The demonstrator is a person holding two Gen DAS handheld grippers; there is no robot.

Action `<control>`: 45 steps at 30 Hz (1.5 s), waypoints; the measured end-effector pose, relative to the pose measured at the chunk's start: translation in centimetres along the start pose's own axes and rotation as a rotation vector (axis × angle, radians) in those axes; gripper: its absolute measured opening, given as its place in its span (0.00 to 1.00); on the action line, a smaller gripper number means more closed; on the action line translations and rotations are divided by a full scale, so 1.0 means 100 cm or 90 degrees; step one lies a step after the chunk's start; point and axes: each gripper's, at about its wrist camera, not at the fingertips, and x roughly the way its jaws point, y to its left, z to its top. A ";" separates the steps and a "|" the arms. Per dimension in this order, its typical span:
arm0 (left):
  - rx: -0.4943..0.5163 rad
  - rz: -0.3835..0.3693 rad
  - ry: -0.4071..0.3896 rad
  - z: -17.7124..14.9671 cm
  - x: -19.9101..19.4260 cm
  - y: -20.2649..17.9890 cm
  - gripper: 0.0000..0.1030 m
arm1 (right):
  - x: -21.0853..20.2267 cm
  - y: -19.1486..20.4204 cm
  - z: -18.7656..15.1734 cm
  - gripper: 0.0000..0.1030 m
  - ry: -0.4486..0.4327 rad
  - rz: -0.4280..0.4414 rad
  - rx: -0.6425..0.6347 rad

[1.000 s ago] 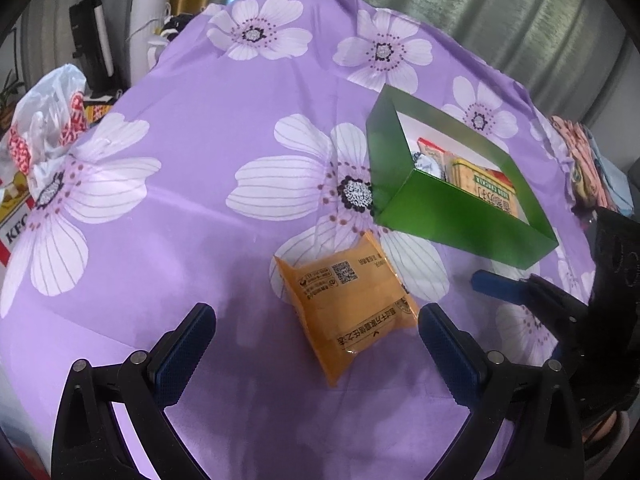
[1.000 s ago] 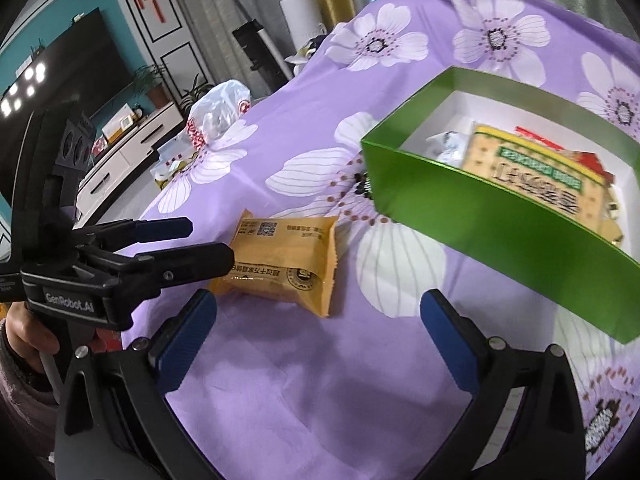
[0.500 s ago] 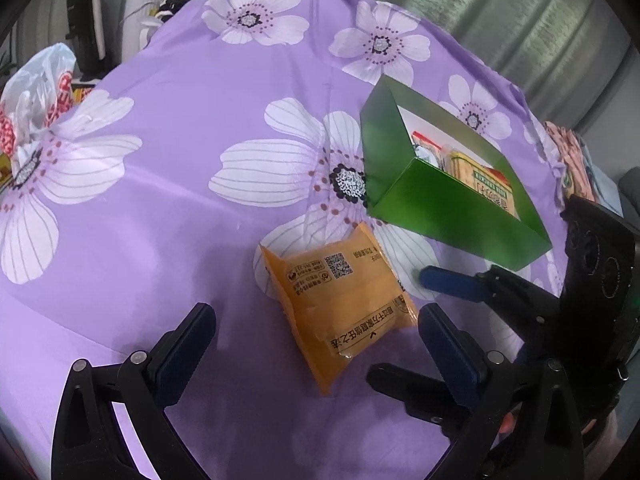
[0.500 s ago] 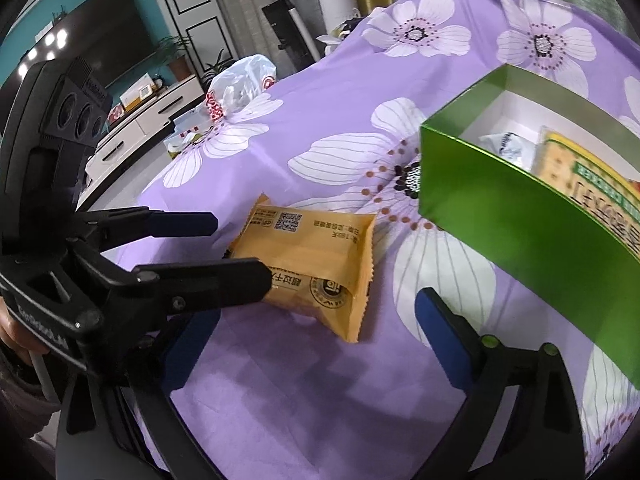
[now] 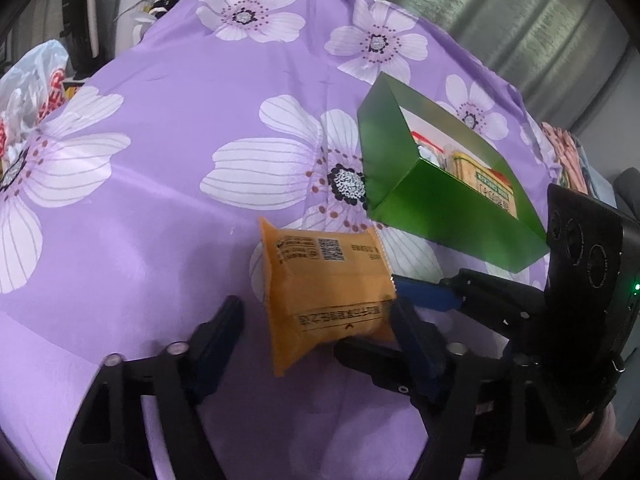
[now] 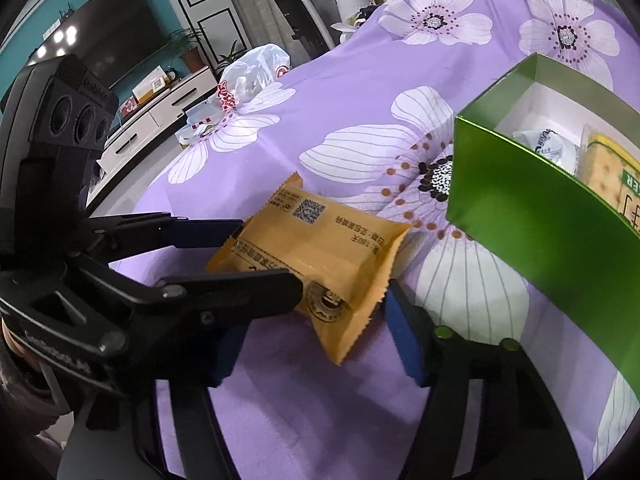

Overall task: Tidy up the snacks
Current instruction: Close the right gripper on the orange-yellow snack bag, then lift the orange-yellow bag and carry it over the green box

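Note:
An orange snack packet lies on the purple flowered cloth, also in the right wrist view. My left gripper has its fingers partly closed around the packet's near end, one on each side. My right gripper also has its fingers around the packet's near corner; its blue pads show at the packet's right edge. A green box holding several snacks stands to the right, also in the right wrist view.
A white plastic bag sits at the cloth's left edge, also in the right wrist view. A TV and cabinet stand beyond the table on the left.
Both grippers have moved in onto the packet and narrowed their fingers around it. The packet has turned and its near end looks lifted.

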 end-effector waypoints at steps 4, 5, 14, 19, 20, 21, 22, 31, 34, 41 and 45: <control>0.009 -0.011 0.003 0.001 0.003 -0.002 0.58 | 0.000 0.002 0.000 0.51 0.005 -0.008 -0.006; 0.012 -0.011 0.001 0.001 0.002 -0.002 0.58 | 0.000 0.001 0.000 0.49 0.006 -0.009 -0.006; 0.028 -0.033 -0.002 0.001 0.001 -0.004 0.47 | -0.002 0.000 -0.002 0.38 0.000 -0.012 0.011; 0.032 -0.037 -0.003 0.000 0.000 -0.008 0.47 | -0.006 0.000 -0.005 0.37 -0.006 -0.014 0.019; 0.033 -0.037 -0.003 0.000 -0.002 -0.010 0.47 | -0.006 0.000 -0.005 0.37 -0.007 -0.014 0.022; 0.036 -0.036 -0.003 -0.001 -0.002 -0.012 0.47 | -0.007 0.000 -0.006 0.37 -0.009 -0.014 0.025; 0.039 -0.036 -0.004 -0.002 -0.003 -0.014 0.47 | -0.010 0.000 -0.007 0.37 -0.011 -0.015 0.027; 0.077 -0.041 -0.012 -0.006 -0.014 -0.043 0.47 | -0.038 0.001 -0.019 0.37 -0.038 -0.033 0.043; 0.088 -0.046 -0.013 -0.009 -0.016 -0.054 0.47 | -0.048 0.001 -0.025 0.37 -0.047 -0.044 0.050; 0.118 -0.059 -0.018 -0.013 -0.024 -0.083 0.47 | -0.075 -0.001 -0.038 0.37 -0.072 -0.063 0.068; 0.135 -0.065 -0.023 -0.015 -0.028 -0.098 0.47 | -0.089 -0.002 -0.044 0.37 -0.087 -0.074 0.075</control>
